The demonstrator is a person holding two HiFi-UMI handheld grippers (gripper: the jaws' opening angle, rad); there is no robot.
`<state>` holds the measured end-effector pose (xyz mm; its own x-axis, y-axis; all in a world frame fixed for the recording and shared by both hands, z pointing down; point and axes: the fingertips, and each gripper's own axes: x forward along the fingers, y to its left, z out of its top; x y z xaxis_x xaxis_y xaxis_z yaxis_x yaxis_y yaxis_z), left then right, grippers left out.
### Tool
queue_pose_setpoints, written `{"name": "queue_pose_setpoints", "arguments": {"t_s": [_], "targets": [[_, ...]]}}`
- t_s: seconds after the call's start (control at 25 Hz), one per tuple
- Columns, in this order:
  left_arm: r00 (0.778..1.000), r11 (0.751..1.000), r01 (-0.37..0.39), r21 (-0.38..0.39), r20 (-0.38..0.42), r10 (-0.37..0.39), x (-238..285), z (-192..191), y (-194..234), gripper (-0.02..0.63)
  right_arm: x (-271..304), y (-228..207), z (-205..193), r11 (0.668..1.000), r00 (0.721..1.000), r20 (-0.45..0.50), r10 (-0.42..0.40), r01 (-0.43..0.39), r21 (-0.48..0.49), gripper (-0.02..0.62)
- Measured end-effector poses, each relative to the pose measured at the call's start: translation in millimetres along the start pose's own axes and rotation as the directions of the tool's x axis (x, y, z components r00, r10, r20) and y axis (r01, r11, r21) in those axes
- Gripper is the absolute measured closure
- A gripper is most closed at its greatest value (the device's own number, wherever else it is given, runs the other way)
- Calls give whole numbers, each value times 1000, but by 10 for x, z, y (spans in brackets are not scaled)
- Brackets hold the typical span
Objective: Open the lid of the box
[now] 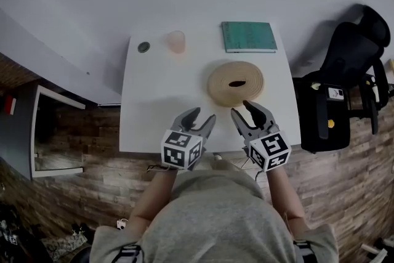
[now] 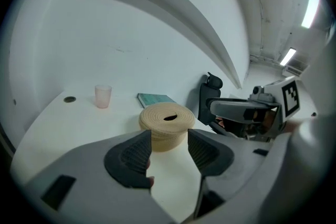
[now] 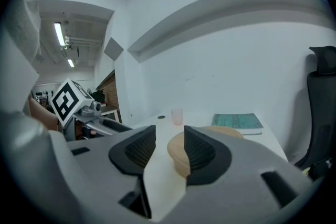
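The box [image 1: 236, 83] is a round tan woven basket with a lid that has a dark slot in its top; it stands on the white table [image 1: 154, 108], right of the middle. In the left gripper view the box [image 2: 166, 124] lies ahead, beyond the jaws. My left gripper [image 1: 202, 121] hovers near the table's front edge, open, nothing between its pads. My right gripper [image 1: 244, 109] is just in front of the box, open and empty. In the right gripper view the box [image 3: 178, 155] shows partly behind the right pad.
A pink cup [image 1: 176, 41] and a small dark disc [image 1: 143, 47] stand at the table's far left. A teal book [image 1: 248, 36] lies at the far right. A black office chair [image 1: 345, 83] stands right of the table. A wall runs behind.
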<state>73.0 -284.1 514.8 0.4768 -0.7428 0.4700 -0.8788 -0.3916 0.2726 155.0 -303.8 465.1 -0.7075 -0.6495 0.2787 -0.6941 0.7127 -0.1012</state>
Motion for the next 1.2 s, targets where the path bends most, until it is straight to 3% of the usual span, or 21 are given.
{"name": "queue_pose_setpoints", "arguments": {"t_s": [0.24, 0.44, 0.6, 0.84, 1.0, 1.2], "targets": [[997, 999, 18, 28, -76, -16, 259, -241, 96, 367, 233, -47, -192, 995, 996, -84, -4, -4, -96, 416], [990, 998, 33, 55, -138, -25, 546, -366, 230, 359, 419, -91, -362, 973, 984, -178, -5, -36, -227, 408], [981, 995, 56, 82, -190, -39, 759, -451, 288, 344, 497, -144, -525, 943, 962, -273, -9, -83, -323, 407], [968, 992, 70, 103, -248, -42, 1045, -546, 393, 331, 614, -200, -686, 909, 929, -370, -5, -150, -389, 407], [962, 990, 84, 113, -270, -50, 1175, -570, 430, 325, 699, -190, -757, 864, 910, -415, -10, -201, -462, 407], [958, 985, 97, 140, -283, -54, 1291, -579, 437, 323, 768, -177, -853, 773, 880, -474, -32, -279, -569, 407]]}}
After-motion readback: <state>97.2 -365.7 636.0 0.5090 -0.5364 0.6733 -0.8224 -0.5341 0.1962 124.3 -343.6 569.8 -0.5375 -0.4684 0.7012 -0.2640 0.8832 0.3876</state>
